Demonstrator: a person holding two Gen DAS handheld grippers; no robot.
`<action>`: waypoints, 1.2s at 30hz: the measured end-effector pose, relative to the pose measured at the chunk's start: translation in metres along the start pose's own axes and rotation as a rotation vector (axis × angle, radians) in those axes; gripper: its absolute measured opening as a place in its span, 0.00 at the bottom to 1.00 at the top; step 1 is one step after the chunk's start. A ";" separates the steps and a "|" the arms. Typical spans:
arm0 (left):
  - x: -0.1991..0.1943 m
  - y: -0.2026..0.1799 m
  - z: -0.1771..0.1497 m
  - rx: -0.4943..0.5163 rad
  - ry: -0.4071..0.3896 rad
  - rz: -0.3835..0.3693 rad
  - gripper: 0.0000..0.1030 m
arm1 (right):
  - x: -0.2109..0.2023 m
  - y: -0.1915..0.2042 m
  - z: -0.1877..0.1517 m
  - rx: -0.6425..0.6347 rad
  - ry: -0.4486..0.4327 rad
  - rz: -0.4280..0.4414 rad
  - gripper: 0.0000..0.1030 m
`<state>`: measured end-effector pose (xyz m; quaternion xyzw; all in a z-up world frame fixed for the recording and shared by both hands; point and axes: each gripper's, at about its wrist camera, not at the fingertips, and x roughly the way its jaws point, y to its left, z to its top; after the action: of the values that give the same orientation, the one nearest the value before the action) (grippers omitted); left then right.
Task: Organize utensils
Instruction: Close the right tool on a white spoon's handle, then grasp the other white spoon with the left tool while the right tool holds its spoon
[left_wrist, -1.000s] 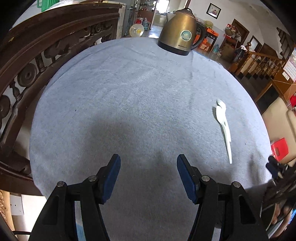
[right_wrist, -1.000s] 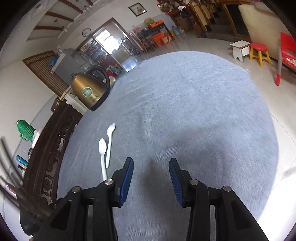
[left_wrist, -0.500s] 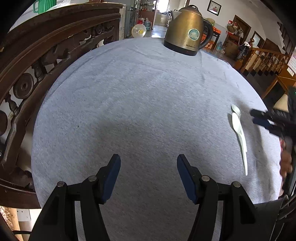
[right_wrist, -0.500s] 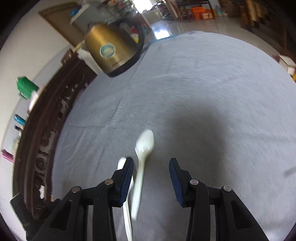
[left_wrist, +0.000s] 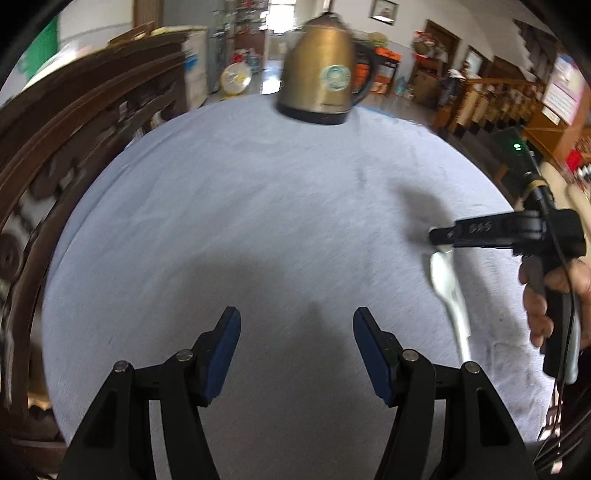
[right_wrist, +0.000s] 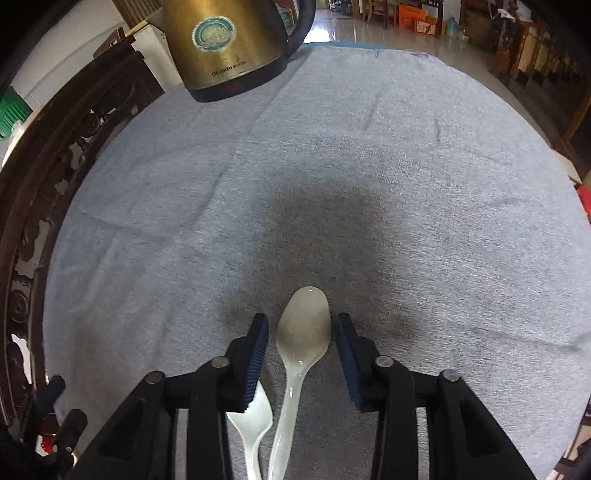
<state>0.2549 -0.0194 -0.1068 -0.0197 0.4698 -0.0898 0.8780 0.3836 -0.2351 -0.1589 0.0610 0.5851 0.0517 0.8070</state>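
1. Down at the grey cloth, the right gripper (right_wrist: 300, 345) points steeply at a white plastic spoon (right_wrist: 303, 332) whose oval bowl sits between its two blue ribbed pads; the jaws are closing, yet a gap shows on either side of the bowl, so the pads do not press on it.
2. Just beside that spoon lies a second white spoon (right_wrist: 255, 417), its bowl partly hidden under the gripper's left pad, its thin handle running alongside the first toward the bottom edge.
3. Both spoons look smooth, glossy and slightly translucent against the matte, woven, faintly creased tablecloth (right_wrist: 406, 184), which covers a round table.
4. Seen from the left wrist, a person's hand (left_wrist: 554, 295) grips the right tool's black handle at the right edge, and the black fingers reach over the spoons' bowl ends; the view is blurred there.
5. Well apart from the spoons, the left gripper (left_wrist: 296, 350) hangs over bare cloth with its blue pads spread wide and nothing between them.
6. At the far rim stands a brass-coloured metal kettle (right_wrist: 225, 44) with a black base, a black handle and a round teal sticker.
7. Along the left side curves a dark carved wooden chair back (right_wrist: 44, 177), close against the table edge.
8. Nothing lies between the right gripper and the spoon.
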 end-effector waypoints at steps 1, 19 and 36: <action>0.002 -0.005 0.003 0.014 -0.003 -0.010 0.62 | 0.000 -0.001 -0.001 -0.005 -0.003 0.001 0.32; 0.078 -0.099 0.045 0.164 0.166 -0.363 0.62 | -0.034 -0.087 -0.058 0.059 -0.041 0.003 0.32; 0.092 -0.089 0.045 0.279 0.153 -0.235 0.08 | -0.071 -0.137 -0.088 0.153 -0.030 0.023 0.55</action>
<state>0.3304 -0.1253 -0.1468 0.0543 0.5126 -0.2571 0.8174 0.2797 -0.3777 -0.1410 0.1300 0.5744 0.0153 0.8080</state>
